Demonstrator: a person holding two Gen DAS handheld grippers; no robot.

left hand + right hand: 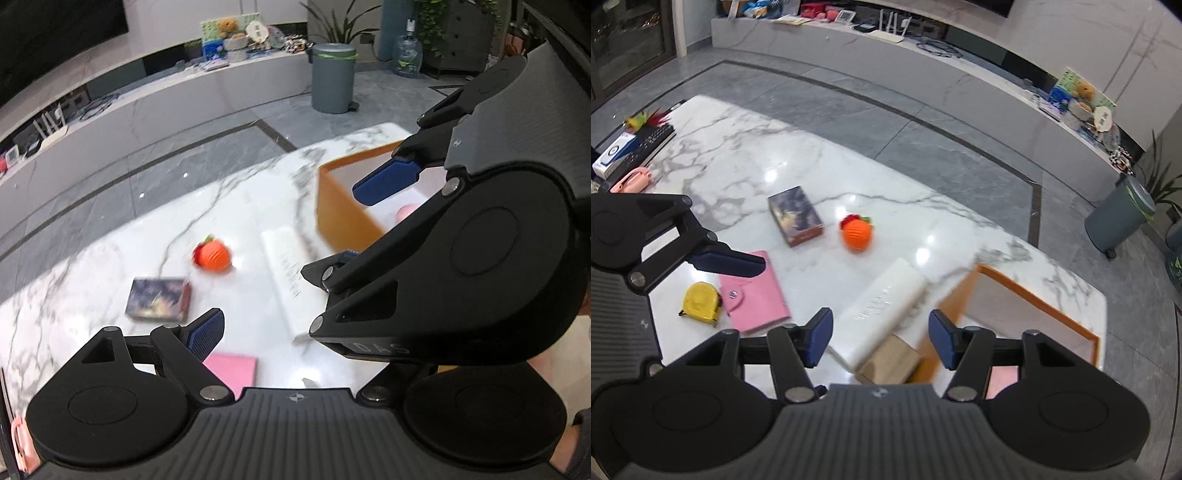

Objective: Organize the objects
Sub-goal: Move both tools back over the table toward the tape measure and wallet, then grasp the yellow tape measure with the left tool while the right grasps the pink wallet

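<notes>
On the white marble table (738, 155) lie a dark card box (795, 215), an orange knitted fruit (856, 230), a pink wallet (753, 291), a yellow tape measure (700, 303), a long white box (882, 310) and a small brown box (890, 360). An orange-rimmed box (1034, 306) stands at the right; something pink lies inside it (406, 212). My right gripper (881, 338) is open and empty above the white box and the orange box's edge. My left gripper (727, 262) is open and empty above the pink wallet. In the left wrist view the card box (159, 299), fruit (212, 255) and wallet (232, 369) show.
A black keyboard (646, 142), a white-blue box (613, 155) and a pink object (631, 179) sit at the table's far left. A grey bin (332, 77) and a water bottle (406, 55) stand on the floor. A long low cabinet (923, 55) runs behind.
</notes>
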